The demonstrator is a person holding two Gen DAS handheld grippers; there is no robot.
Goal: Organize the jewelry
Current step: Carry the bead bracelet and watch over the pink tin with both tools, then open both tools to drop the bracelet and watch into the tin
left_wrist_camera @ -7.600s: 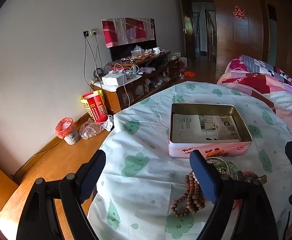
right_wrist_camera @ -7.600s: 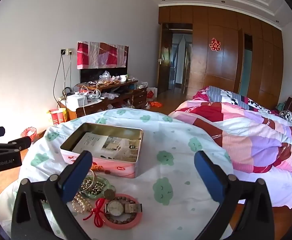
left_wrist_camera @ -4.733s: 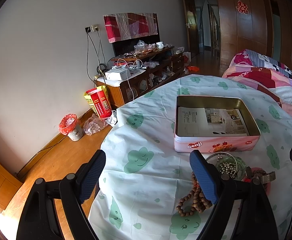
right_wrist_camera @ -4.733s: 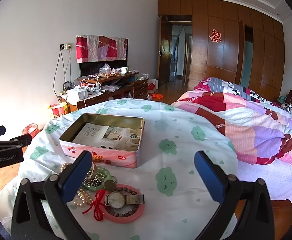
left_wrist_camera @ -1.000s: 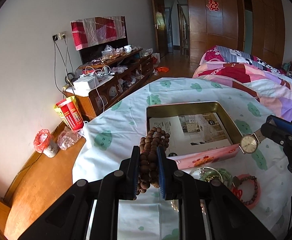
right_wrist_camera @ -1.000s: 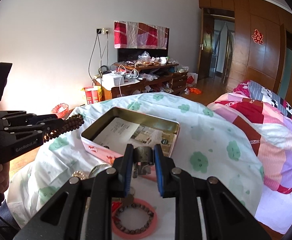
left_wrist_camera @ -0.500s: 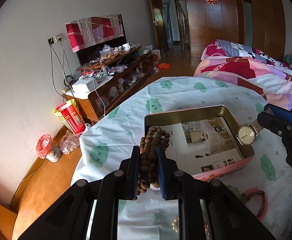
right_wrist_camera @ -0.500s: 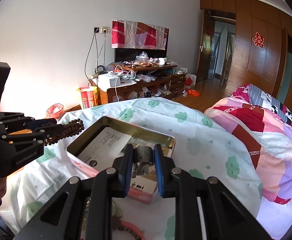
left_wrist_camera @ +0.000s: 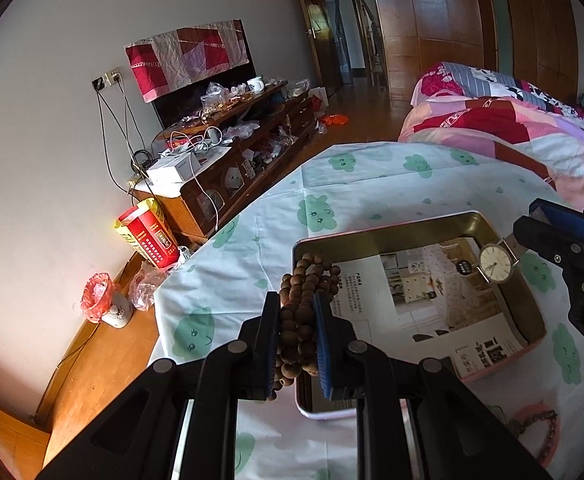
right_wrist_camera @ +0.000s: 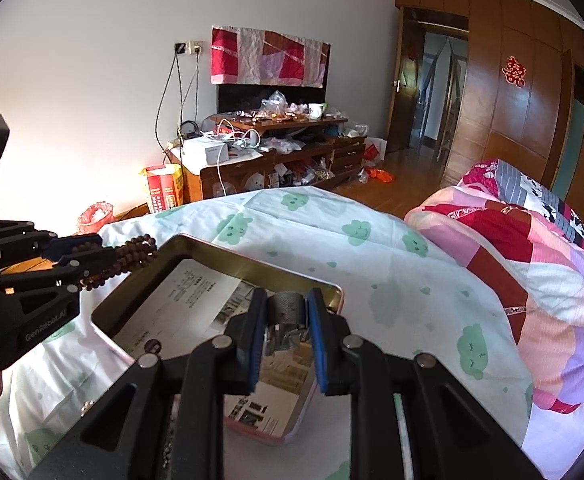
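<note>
1. The tin [left_wrist_camera: 503,236] is a shallow rectangular metal box with rounded corners, dull gold inside and pink on its outer wall. It lies open on a white tablecloth [left_wrist_camera: 371,192] printed with green cloud faces, and a printed paper sheet [left_wrist_camera: 423,292] lines its floor.
2. The bead strand [left_wrist_camera: 303,312] is a bundle of round, matte brown, wooden-looking beads, looped several times.
3. The wristwatch [left_wrist_camera: 495,263] has a round pale dial in a thin metal case and a grey mesh metal band [right_wrist_camera: 288,312].
4. The left gripper [left_wrist_camera: 297,336] is clamped on the bead strand; its blue-padded fingers are drawn close with the beads bunched between them, held above the near left corner of the tin.
5. The right gripper [right_wrist_camera: 286,340] is closed on the wristwatch band, so the watch hangs over the tin's right side, clear of the paper.
6. A pink ring holding dark beads [left_wrist_camera: 531,424] lies on the cloth beside the tin.
</note>
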